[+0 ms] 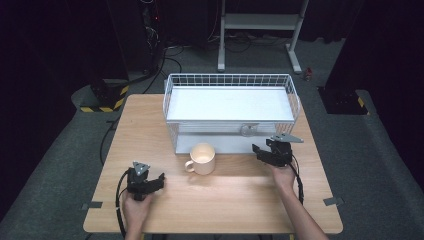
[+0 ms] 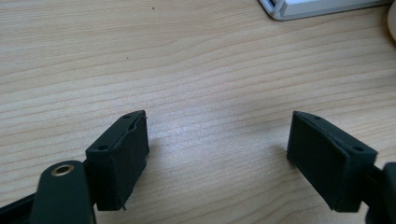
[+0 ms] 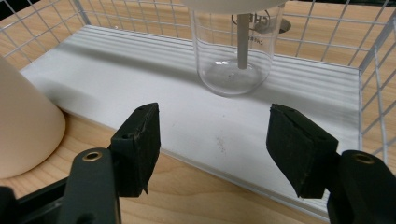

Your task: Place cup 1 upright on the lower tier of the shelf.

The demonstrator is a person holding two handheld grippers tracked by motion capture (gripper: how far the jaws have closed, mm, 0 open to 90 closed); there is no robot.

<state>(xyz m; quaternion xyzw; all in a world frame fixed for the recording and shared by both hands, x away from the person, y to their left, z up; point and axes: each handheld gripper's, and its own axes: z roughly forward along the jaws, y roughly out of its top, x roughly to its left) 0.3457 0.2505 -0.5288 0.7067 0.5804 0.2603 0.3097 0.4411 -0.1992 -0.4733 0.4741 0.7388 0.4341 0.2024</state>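
Clear glass, ribbed by the shelf's reflections, marks the beaker point(image 3: 233, 46) that stands upright on the lower white shelf point(image 3: 140, 88) of the wire rack point(image 1: 230, 80), just ahead of your right claw point(image 3: 212, 140). Printed lettering shows near its top edge, too cut off to read, and a grey vertical bar shows through its wall; whether that bar is in the glass or behind it cannot be told. Your right claw sits released, jaws apart with nothing between them, near the rack's front edge. Beside the rack's front left stands a cream mug point(image 1: 202, 158) on the wooden counter point(image 1: 225, 200), handle turned left. Well apart from the rack, at the counter's near left, your left claw point(image 2: 217, 154) is likewise released, bare wood between its pads.
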